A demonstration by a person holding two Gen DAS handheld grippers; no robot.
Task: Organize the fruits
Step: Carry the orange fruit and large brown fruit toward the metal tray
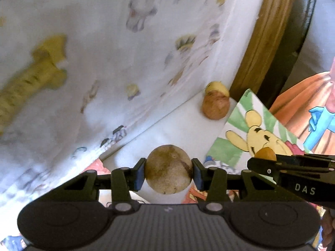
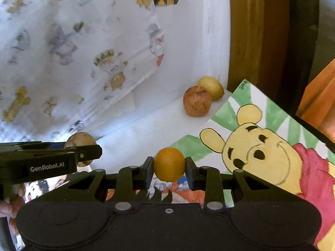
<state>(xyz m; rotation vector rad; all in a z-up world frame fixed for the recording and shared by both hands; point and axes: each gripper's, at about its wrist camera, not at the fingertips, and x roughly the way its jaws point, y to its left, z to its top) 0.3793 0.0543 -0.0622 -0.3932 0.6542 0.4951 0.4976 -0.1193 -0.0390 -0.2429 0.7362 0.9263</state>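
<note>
My left gripper (image 1: 168, 170) is shut on a round brown speckled fruit (image 1: 168, 168), held above the white surface. My right gripper (image 2: 169, 166) is shut on a small orange fruit (image 2: 169, 164). Each gripper shows in the other's view: the right gripper (image 1: 263, 161) sits at the right edge of the left wrist view with the orange fruit (image 1: 266, 153) peeking above it, and the left gripper (image 2: 83, 152) comes in from the left of the right wrist view with the brown fruit (image 2: 80, 140) behind it. A reddish apple (image 1: 215, 106) (image 2: 197, 101) and a yellow fruit (image 1: 216, 86) (image 2: 211, 86) lie together in the far corner.
A white cloth (image 1: 104, 62) with cartoon prints hangs at the left and back. A drawing of a yellow bear (image 2: 261, 146) lies at the right on the white surface (image 2: 146, 125). A wooden frame (image 2: 247, 41) rises behind the fruits. Fingers of a hand (image 2: 6, 207) show at the left edge.
</note>
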